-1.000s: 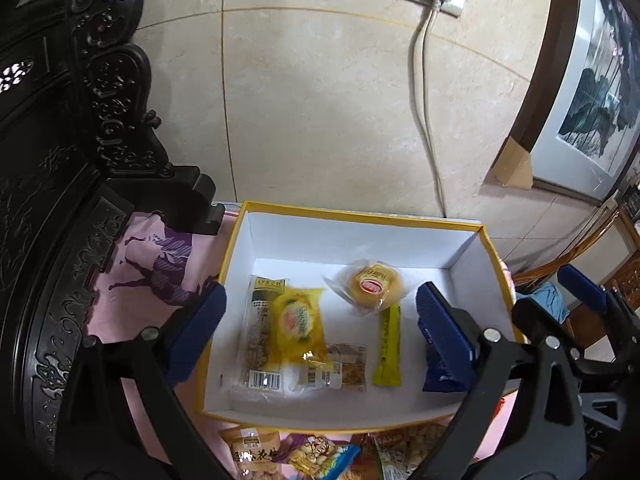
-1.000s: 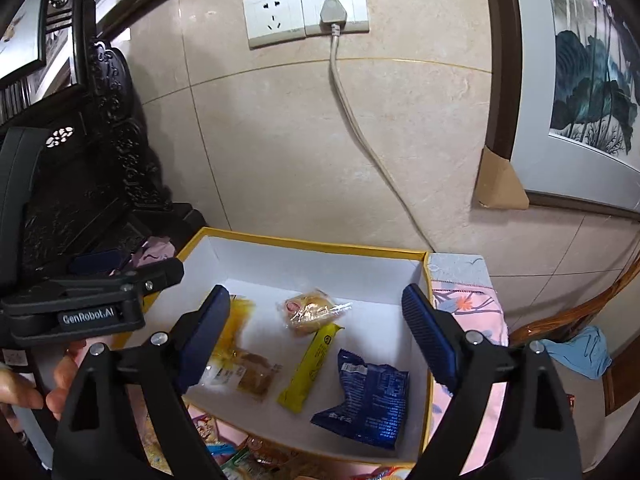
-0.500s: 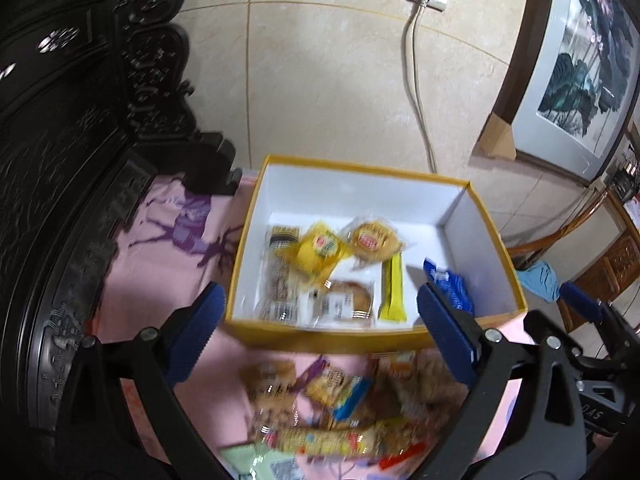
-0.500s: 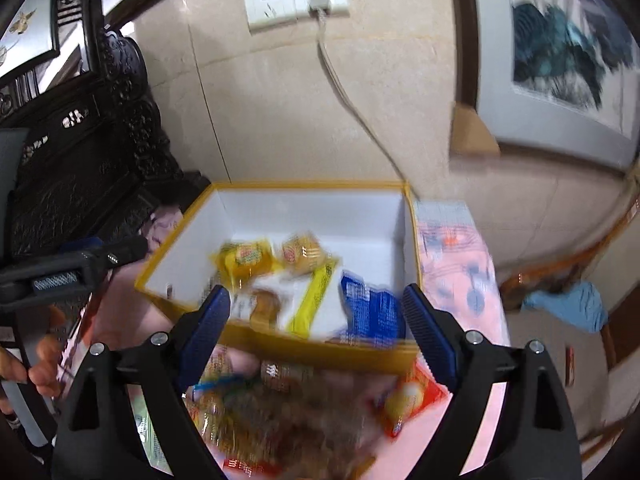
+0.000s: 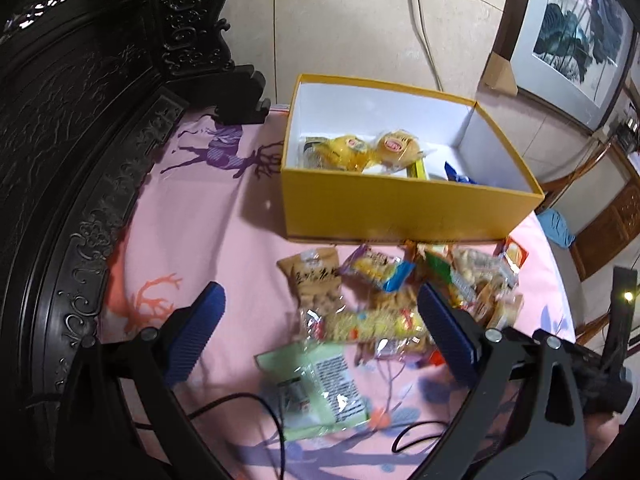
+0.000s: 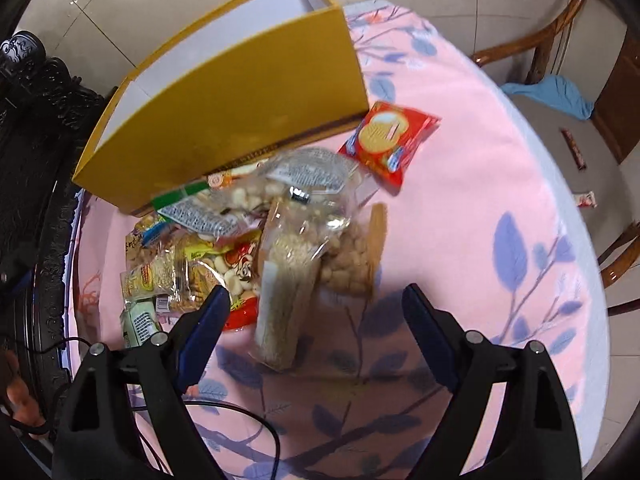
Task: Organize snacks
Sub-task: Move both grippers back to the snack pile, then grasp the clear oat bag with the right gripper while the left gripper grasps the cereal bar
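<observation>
A round worktop draped in pink leaf-printed cloth [image 6: 480,208] carries an open yellow cardboard box [image 5: 400,208], already holding several wrapped cakes. Just before its front wall a loose heap of plastic-wrapped snacks [image 6: 280,232] is spread. Both the left tongs [image 5: 320,332] and right tongs [image 6: 316,320] are held released, grasping nothing. One packet at the heap's edge is best singled out, so neighbours are not dragged.

bare cloth [image 6: 500,208] right of snack pile [image 6: 280,232]; box [image 6: 240,112] seemingly blocks behind
</observation>
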`<state>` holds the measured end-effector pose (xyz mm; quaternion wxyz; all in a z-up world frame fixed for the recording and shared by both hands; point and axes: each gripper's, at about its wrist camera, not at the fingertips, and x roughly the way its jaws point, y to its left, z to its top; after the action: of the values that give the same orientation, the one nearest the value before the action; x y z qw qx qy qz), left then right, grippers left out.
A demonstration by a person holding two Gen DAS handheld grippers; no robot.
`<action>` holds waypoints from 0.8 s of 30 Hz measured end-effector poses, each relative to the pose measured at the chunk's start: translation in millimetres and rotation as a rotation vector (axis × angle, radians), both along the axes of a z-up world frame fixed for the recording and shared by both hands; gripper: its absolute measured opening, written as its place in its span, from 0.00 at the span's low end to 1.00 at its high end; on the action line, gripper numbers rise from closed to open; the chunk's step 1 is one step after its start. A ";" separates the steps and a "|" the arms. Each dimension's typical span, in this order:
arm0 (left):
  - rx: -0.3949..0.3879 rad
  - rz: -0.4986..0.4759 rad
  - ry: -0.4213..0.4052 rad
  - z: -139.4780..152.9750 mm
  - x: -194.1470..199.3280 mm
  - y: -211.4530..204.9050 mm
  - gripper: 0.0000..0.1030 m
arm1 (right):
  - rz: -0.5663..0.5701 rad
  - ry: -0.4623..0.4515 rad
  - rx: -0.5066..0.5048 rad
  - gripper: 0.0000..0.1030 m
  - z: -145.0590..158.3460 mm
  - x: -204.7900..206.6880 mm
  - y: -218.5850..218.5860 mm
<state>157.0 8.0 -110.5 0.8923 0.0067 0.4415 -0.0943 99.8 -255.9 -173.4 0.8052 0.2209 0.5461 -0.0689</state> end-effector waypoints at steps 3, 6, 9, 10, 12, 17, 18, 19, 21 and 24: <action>0.006 -0.041 -0.010 -3.3 -6.7 1.8 0.96 | 0.003 0.018 0.053 0.76 -13.0 2.7 4.7; 0.045 -0.090 -0.019 -8.4 -12.0 -3.2 0.96 | 0.026 0.050 0.087 0.58 -23.9 8.9 11.2; 0.089 -0.148 -0.026 -15.4 -15.0 -11.9 0.96 | 0.078 0.053 0.057 0.38 -27.6 11.6 18.4; 0.103 -0.174 -0.031 -18.5 -15.9 -16.4 0.96 | 0.092 0.047 0.055 0.33 -27.3 10.9 20.0; 0.126 -0.213 -0.038 -24.9 -15.9 -23.6 0.96 | 0.114 0.034 0.041 0.32 -25.8 10.9 22.2; 0.116 -0.319 -0.016 -44.3 -7.8 -40.7 0.96 | 0.106 0.031 0.047 0.30 -26.8 6.5 12.4; 0.120 -0.338 -0.015 -47.5 -6.0 -44.6 0.96 | 0.094 0.035 0.064 0.30 -28.4 4.3 8.0; 0.123 -0.366 -0.010 -52.8 -2.5 -48.6 0.96 | 0.084 0.040 0.074 0.30 -29.7 2.9 4.2; 0.124 -0.404 -0.002 -60.4 3.6 -54.0 0.96 | 0.060 0.050 0.096 0.30 -32.7 -0.6 -2.6; 0.115 -0.449 0.033 -75.3 20.7 -59.3 0.96 | 0.048 0.059 0.112 0.30 -35.0 -2.8 -6.7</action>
<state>177.7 -51.4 -185.9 0.8399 0.1541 0.4479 -0.2651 97.1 -262.6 -208.4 0.7765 0.2506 0.5776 -0.0254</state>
